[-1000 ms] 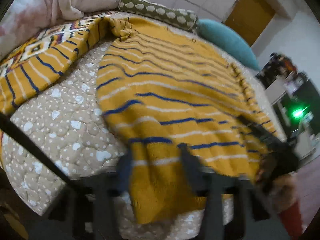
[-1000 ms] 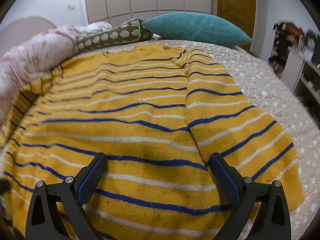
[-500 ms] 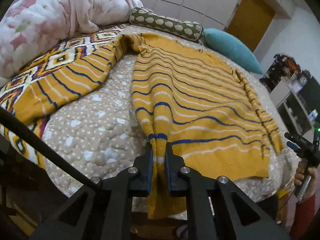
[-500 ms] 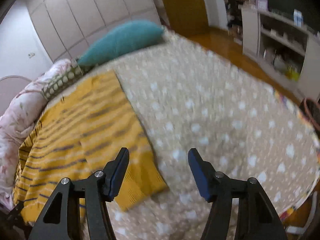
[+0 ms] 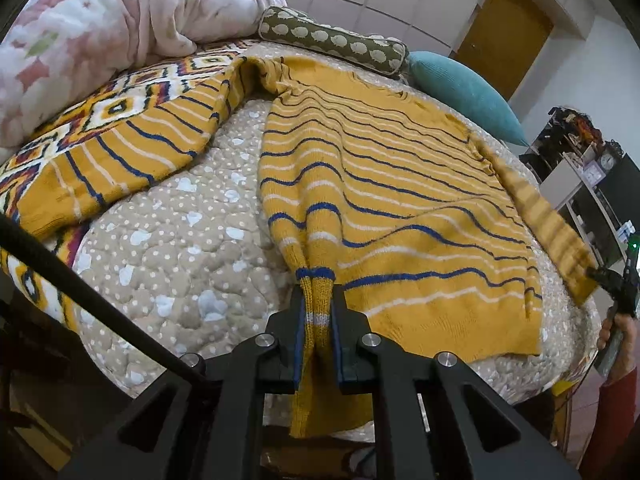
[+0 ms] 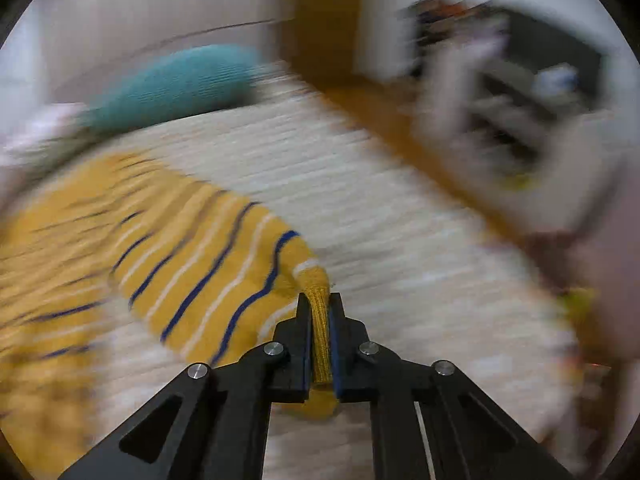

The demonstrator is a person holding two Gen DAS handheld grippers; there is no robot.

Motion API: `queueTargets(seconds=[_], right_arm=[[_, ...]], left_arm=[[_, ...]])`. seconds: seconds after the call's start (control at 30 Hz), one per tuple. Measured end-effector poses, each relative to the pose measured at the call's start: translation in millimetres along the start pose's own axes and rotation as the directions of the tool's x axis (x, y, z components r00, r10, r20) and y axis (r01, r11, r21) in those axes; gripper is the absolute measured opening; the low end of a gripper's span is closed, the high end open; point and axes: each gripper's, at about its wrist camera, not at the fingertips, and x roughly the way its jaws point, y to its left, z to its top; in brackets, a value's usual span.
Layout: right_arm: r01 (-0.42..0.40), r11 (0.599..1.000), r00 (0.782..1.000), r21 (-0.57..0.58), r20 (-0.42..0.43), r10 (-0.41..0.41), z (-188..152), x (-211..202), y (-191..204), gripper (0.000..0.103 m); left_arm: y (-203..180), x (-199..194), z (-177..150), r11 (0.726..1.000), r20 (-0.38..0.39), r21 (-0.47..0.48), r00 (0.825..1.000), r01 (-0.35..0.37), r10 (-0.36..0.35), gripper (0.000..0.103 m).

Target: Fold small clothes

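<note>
The yellow striped sweater (image 5: 400, 184) lay spread flat across the spotted beige bedspread (image 5: 168, 236), its body filling the middle of the bed. The left gripper (image 5: 316, 304) was clenched on the sweater's bottom hem at the near corner, the knit bunched between its 2 fingers and hanging below them over the bed's edge. One sleeve (image 5: 132, 152) stretched away to the left, its end lying over a patterned blanket (image 5: 120, 100) beside a pink floral quilt (image 5: 100, 28).

The right gripper (image 6: 319, 308) was closing, with the cuff of the other sleeve (image 6: 224, 264) pinched between its pads. That view was heavily smeared by motion, so the sweater's far edge, the shelves and the floor were hard to make out. In the left wrist view this gripper (image 5: 612, 280) appeared only small at the right rim, the sleeve stretched toward it, with a hand (image 5: 618, 332) and a red cuff partly cut off below.

A teal pillow (image 5: 464, 92) and an olive spotted bolster (image 5: 332, 40) sat at the head of the bed.
</note>
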Motion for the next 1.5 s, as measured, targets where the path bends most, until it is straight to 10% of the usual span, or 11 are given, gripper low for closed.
queueTargets(seconds=[0.07, 0.17, 0.33, 0.37, 0.47, 0.53, 0.63, 0.9, 1.07, 1.2, 1.5], right_arm=[[0.036, 0.999, 0.999, 0.035, 0.014, -0.036, 0.0, -9.9, -13.8, 0.014], [-0.23, 0.973, 0.973, 0.037, -0.02, 0.231, -23.0, -34.2, -0.5, 0.045], [-0.69, 0.723, 0.708, -0.025, -0.227, 0.668, -87.8, -49.9, 75.4, 0.057], [-0.704, 0.708, 0.695, -0.044, -0.246, 0.676, -96.7, -50.4, 86.7, 0.057], [-0.656, 0.746, 0.745, -0.115, -0.253, 0.617, -108.4, -49.2, 116.9, 0.054], [-0.68, 0.723, 0.724, -0.122, -0.268, 0.636, -105.3, -46.2, 124.3, 0.007], [-0.723, 0.689, 0.675, -0.058, -0.275, 0.685, -103.9, -54.0, 108.0, 0.007], [-0.706, 0.697, 0.698, -0.124, -0.287, 0.656, -144.3, -90.1, 75.1, 0.003], [-0.617, 0.786, 0.78, -0.044, -0.168, 0.603, -118.5, -74.3, 35.5, 0.008], [-0.502, 0.839, 0.849, 0.21, -0.067, 0.525, -91.6, -29.2, -28.5, 0.036], [-0.446, 0.693, 0.858, 0.566, 0.05, 0.512, -42.3, 48.8, -86.6, 0.05]], left_arm=[[-0.7, 0.8, 0.3, 1.0, -0.002, 0.002, 1.0, -0.003, 0.003, 0.011], [-1.6, 4.4, -0.3, 1.0, -0.012, 0.003, 1.0, -0.004, 0.004, 0.011], [-6.2, 6.6, -0.1, 1.0, -0.019, 0.022, 1.0, -0.02, 0.021, 0.011], [-6.4, 6.9, 1.5, 0.999, -0.024, 0.025, 1.0, -0.02, 0.02, 0.011], [-4.8, 4.8, 5.9, 1.0, -0.033, 0.018, 0.999, -0.016, 0.017, 0.01], [-3.7, -2.4, 8.0, 1.0, -0.023, 0.018, 1.0, -0.019, 0.019, 0.01], [-2.0, -18.0, 6.3, 0.999, -0.007, 0.028, 1.0, -0.021, 0.021, 0.01], [14.8, -44.0, -20.7, 0.998, -0.022, 0.009, 0.998, -0.066, 0.066, 0.001], [37.0, -57.3, -22.2, 0.998, 0.014, -0.043, 0.999, -0.04, 0.041, 0.013], [37.9, -65.5, -15.2, 0.997, 0.077, -0.062, 0.996, -0.039, 0.044, 0.047], [1.2, -44.9, 6.5, 1.0, 0.063, -0.002, 0.998, 0.011, -0.011, 0.048]])
